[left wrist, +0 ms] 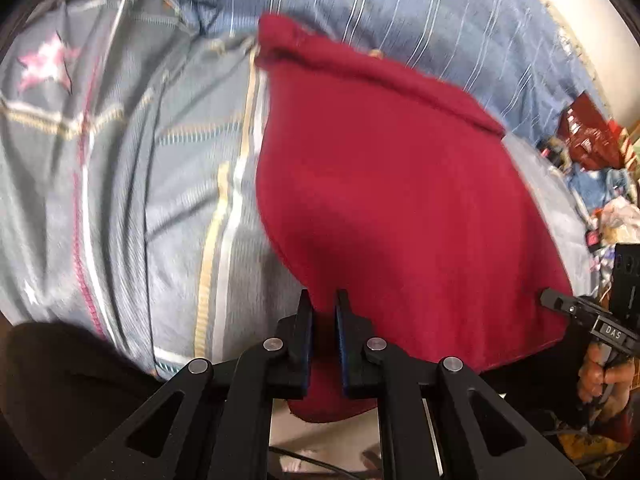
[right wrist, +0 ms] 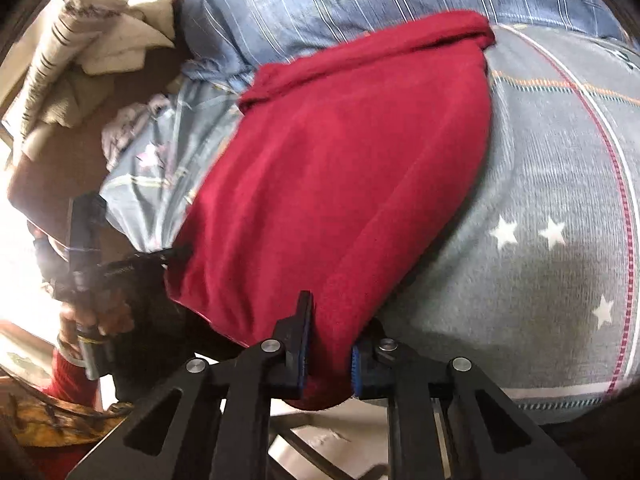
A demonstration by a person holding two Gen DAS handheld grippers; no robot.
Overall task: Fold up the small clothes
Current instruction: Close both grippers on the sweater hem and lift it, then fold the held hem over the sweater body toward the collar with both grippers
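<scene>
A dark red knit garment (left wrist: 384, 184) lies stretched over a grey-blue bedspread; it also shows in the right wrist view (right wrist: 340, 184). My left gripper (left wrist: 323, 304) is shut on its near edge, left corner. My right gripper (right wrist: 332, 320) is shut on the near edge at the other corner, cloth bunched between the fingers. The right gripper shows at the far right of the left wrist view (left wrist: 556, 300), touching the garment's corner. The left gripper shows in the right wrist view (right wrist: 176, 254) at the garment's left corner. The far hem is rolled up.
The bedspread (left wrist: 132, 184) has plaid lines and stars and is wrinkled. A blue striped pillow (right wrist: 320, 4) lies behind the garment. Clutter (left wrist: 592, 168) sits beside the bed at right. Folded pale cloths (right wrist: 92, 44) are stacked at left in the right wrist view.
</scene>
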